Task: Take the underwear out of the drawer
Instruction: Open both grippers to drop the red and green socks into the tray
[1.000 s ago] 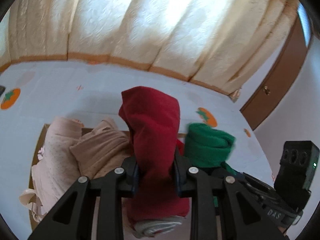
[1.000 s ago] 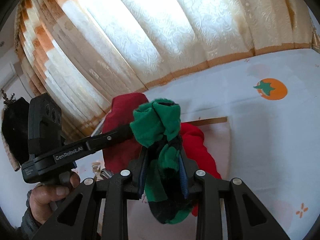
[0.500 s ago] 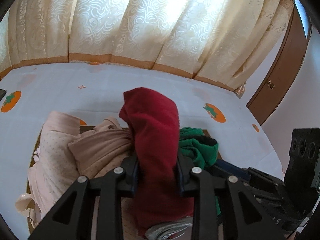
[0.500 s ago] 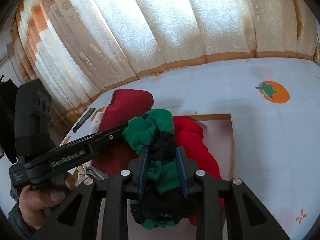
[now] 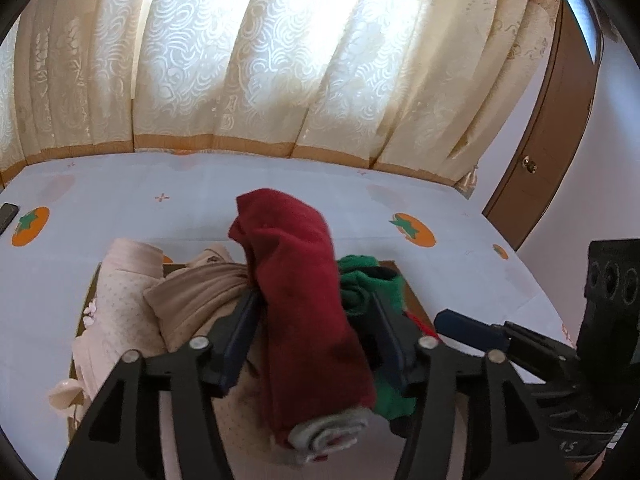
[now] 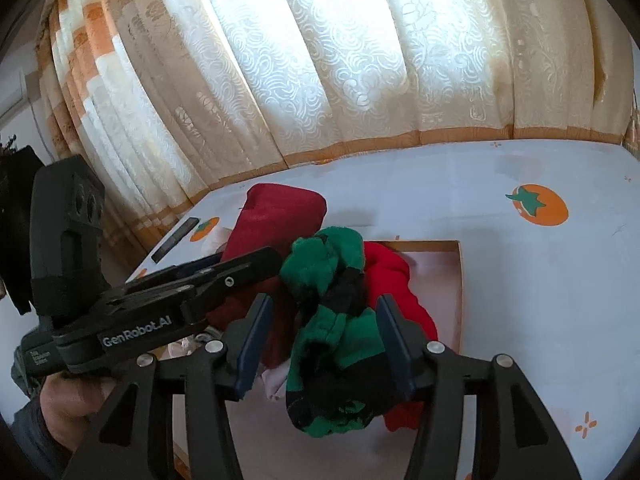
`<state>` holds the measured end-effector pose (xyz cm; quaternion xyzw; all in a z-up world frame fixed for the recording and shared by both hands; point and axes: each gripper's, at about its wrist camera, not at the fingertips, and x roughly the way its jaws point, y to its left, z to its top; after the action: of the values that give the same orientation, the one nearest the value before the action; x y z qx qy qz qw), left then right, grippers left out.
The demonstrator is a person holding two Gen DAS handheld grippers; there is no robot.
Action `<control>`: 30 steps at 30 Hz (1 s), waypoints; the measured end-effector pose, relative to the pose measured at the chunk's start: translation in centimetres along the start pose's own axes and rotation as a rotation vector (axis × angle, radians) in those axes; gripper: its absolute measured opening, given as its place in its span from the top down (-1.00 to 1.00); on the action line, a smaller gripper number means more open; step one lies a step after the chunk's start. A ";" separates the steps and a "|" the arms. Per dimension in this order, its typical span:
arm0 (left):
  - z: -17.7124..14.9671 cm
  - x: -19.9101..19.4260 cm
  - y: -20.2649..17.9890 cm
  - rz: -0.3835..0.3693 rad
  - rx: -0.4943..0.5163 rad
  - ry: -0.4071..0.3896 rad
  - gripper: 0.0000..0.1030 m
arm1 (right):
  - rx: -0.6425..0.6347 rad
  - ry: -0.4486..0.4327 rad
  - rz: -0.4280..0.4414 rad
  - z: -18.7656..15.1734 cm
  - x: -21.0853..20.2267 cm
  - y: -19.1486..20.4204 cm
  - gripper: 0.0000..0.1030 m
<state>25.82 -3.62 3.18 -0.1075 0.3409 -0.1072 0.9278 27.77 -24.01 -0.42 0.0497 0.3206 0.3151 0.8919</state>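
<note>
Left gripper [image 5: 314, 322] jaws opening around dark red roll [image 5: 304, 304], right gripper [image 6: 322, 336] jaws opening around green-black roll [image 6: 332, 328], drawer rim [image 6: 460, 280] beside

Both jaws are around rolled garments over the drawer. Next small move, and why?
Probably draw both grippers back, clear of the cloth. The left gripper is opening, its pads off the dark red rolled garment between them. The right gripper is opening too, with gaps beside the green and black rolled garment. Both rolls look let go over the wooden drawer.
</note>
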 end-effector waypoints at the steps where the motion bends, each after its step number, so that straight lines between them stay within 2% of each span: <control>1: -0.1 -0.3 -0.1 -0.005 0.001 -0.005 -0.22 | 0.002 0.003 0.002 -0.1 -0.1 0.0 -0.10; 14: -1.7 -2.6 -1.2 -0.013 0.048 -0.046 -0.23 | 0.008 0.001 0.021 -1.8 -2.6 0.4 -0.11; 30: -4.3 -5.5 -3.0 -0.077 0.066 -0.061 -0.28 | -0.047 -0.007 0.049 -5.4 -6.1 1.7 -0.12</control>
<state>18.60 -5.51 4.15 -0.0928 0.3045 -0.1507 0.9359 19.97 -26.91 -0.87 0.0380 0.3085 0.3443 0.8859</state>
